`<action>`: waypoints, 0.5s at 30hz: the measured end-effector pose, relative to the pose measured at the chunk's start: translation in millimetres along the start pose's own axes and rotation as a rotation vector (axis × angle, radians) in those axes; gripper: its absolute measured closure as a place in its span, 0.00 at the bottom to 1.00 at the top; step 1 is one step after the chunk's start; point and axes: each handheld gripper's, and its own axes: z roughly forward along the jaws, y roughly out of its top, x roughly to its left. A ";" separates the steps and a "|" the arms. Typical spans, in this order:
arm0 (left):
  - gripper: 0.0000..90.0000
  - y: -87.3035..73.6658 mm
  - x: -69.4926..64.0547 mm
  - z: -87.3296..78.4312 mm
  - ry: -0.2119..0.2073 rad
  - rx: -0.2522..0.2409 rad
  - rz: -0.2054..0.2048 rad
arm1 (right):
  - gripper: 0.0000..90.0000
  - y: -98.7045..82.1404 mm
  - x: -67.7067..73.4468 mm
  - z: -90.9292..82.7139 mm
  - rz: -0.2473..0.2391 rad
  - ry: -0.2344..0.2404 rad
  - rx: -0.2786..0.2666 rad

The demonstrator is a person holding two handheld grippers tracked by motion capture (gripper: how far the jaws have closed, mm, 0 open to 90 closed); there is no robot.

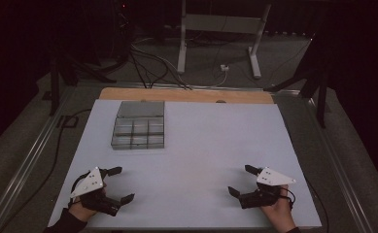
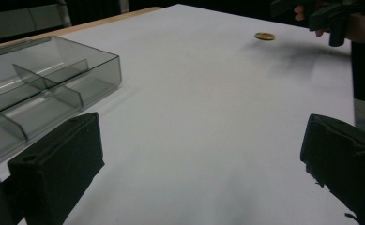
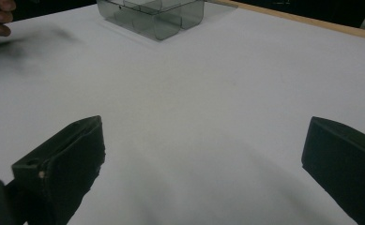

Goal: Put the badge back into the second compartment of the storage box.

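Both grippers rest low on the white surface (image 1: 196, 145) at its near edge, well apart from each other. The left gripper (image 1: 120, 184) has its jaws spread wide with nothing between them; the right gripper (image 1: 240, 180) likewise has its jaws spread wide and empty. Each is held in a hand: left hand (image 1: 82, 209), right hand (image 1: 279, 208).

The work item nearest to the grippers is a clear compartment box (image 1: 139, 125), standing on the far left part of the surface, well apart from both grippers. Its internal dividers form a grid of small cells, and a longer section lies at its far side. In the left gripper view the compartment box (image 2: 39, 89) sits just ahead and to the left of the left jaw, and the visible cells appear empty.

A small round brass-coloured disc (image 2: 264, 36) lies on the surface in the left gripper view, near the right gripper; what it is cannot be determined.

Judged step: start position, before any approach. The next move probably calls for advancing one gripper toward the box or the disc with jaws kept apart.

Obstructions: none lie between the grippers and the box. The thin transparent box walls are hard to see and may slide if nudged. Lighting is dim.
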 end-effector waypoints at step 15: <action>0.01 -0.1 1.3 -0.9 -0.012 -0.008 -0.015 | 0.00 6.6 6.3 -2.0 -0.021 -0.004 -0.002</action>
